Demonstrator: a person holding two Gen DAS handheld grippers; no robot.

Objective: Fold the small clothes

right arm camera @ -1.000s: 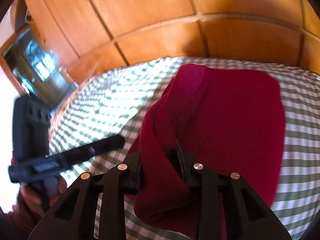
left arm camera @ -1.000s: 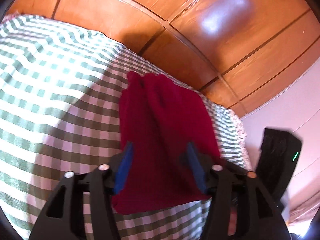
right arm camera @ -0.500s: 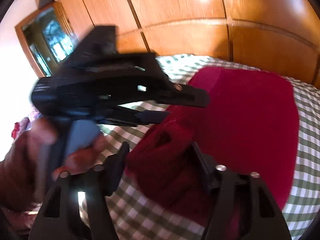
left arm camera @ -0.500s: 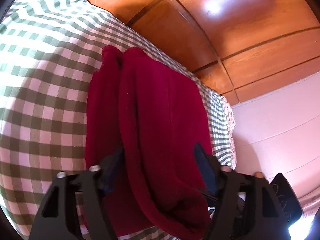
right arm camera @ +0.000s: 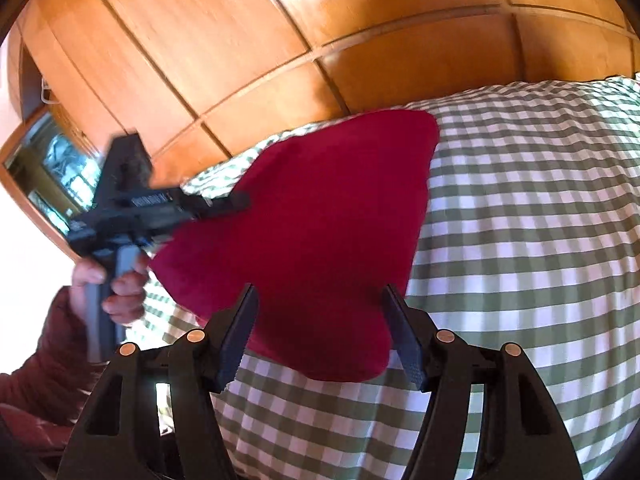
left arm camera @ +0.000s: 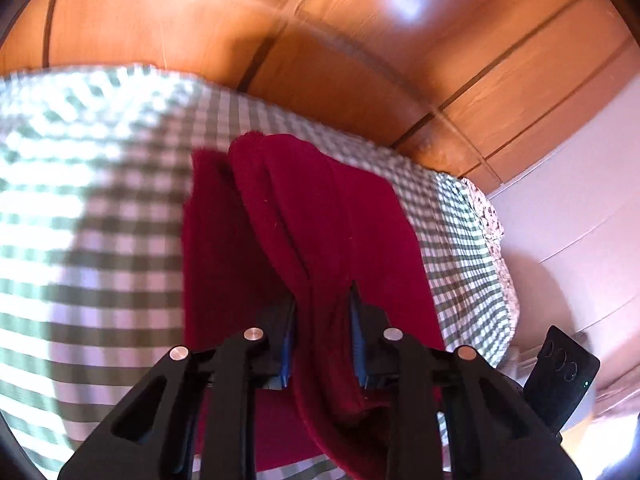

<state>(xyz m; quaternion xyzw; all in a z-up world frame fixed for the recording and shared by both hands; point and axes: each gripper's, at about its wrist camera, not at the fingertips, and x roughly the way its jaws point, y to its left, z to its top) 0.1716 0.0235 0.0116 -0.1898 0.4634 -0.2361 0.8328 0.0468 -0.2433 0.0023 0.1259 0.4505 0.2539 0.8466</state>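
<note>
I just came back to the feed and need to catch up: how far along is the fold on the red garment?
Done: the red garment lies doubled on the checked bedspread. In hand: the left gripper has just closed on a bunched fold; the right gripper stands open with nothing between its pads. Left: lay that fold flat and release; whether other clothes wait, the frames do not show.

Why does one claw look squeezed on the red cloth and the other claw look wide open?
The left claw has just been closing, and it pinches a raised fold of the red cloth. The right claw has just opened wide and grips nothing; the cloth lies flat on the green checked bed cover beyond it. The left claw's pads look blue, the right claw's dark. Both are black and point down at the same cloth.
</note>
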